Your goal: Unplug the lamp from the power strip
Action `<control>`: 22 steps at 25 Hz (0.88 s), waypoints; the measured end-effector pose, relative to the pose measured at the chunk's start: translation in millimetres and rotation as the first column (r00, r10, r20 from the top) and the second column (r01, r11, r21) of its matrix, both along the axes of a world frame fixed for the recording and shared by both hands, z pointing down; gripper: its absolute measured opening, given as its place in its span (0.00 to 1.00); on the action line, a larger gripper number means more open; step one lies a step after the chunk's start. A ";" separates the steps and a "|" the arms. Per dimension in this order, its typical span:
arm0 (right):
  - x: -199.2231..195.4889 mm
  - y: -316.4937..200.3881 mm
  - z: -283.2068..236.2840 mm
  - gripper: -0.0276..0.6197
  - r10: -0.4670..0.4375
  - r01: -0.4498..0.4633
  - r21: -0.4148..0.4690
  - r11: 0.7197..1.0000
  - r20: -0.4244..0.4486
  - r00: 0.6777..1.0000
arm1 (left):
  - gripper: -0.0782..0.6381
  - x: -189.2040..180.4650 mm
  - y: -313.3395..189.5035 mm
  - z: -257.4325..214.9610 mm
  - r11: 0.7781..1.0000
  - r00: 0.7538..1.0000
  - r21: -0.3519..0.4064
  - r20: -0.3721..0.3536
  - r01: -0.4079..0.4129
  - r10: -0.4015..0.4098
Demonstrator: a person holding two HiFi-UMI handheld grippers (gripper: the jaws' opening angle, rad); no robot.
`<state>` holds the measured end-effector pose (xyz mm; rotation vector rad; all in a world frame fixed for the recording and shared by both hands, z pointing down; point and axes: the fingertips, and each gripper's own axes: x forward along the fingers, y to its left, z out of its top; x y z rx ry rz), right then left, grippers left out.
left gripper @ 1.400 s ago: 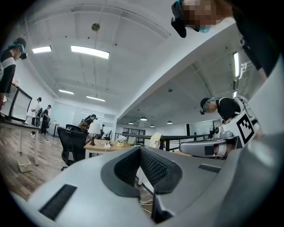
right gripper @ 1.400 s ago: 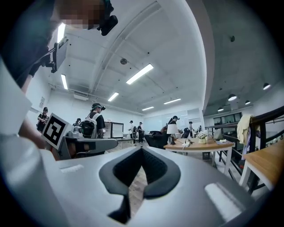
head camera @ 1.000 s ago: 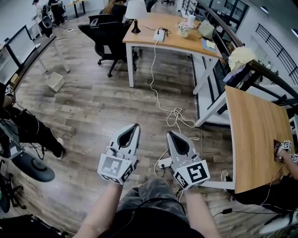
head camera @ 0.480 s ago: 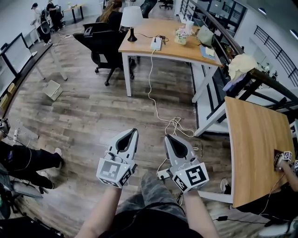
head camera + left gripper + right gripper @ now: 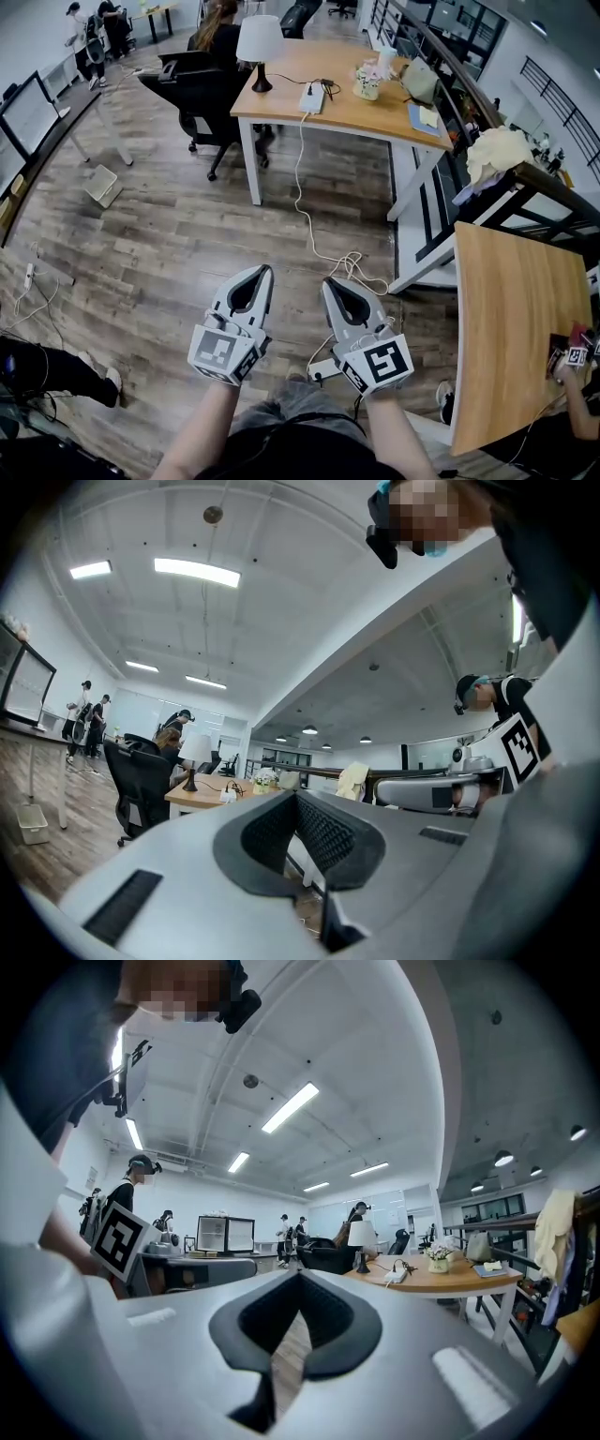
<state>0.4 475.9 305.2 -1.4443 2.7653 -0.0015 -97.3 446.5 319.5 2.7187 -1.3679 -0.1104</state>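
Head view: both forearms reach forward and low. The left gripper [image 5: 260, 270] and right gripper [image 5: 329, 280] sit side by side, marker cubes uppermost, well apart from the lamp [image 5: 259, 43] and power strip [image 5: 311, 97] on the far table [image 5: 375, 117]. Left gripper view: fingers [image 5: 323, 841] closed, holding nothing. Right gripper view: fingers [image 5: 272, 1316] likewise closed, the lamp distant beyond them.

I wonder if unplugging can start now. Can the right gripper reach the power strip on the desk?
Probably not yet. The right gripper is held near the person's body, while the power strip lies beside the lamp on the far desk, with much floor between.
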 end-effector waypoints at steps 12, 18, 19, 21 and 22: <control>37.6 -47.1 12.0 0.05 0.008 -0.007 -0.019 1.000 0.028 1.000 | 0.10 30.8 -51.2 6.0 1.000 1.000 -0.002 -0.001 0.024 -0.024; 49.0 -66.2 12.0 0.05 0.029 -0.027 -0.031 0.999 0.072 0.997 | 0.10 35.4 -67.9 5.0 1.000 1.000 0.001 -0.003 0.020 -0.020; 49.8 -69.8 11.1 0.05 0.032 -0.029 -0.032 0.999 0.078 0.996 | 0.10 35.3 -70.5 3.8 1.000 1.000 0.003 0.000 0.021 -0.021; 49.8 -76.2 10.9 0.05 0.032 -0.029 -0.034 0.999 0.086 0.996 | 0.10 33.4 -75.9 2.7 1.000 1.000 0.002 0.004 0.028 -0.028; 49.2 -79.6 11.2 0.05 0.030 -0.027 -0.035 0.999 0.086 0.996 | 0.10 32.0 -79.4 2.0 0.999 0.999 -0.002 0.004 0.034 -0.034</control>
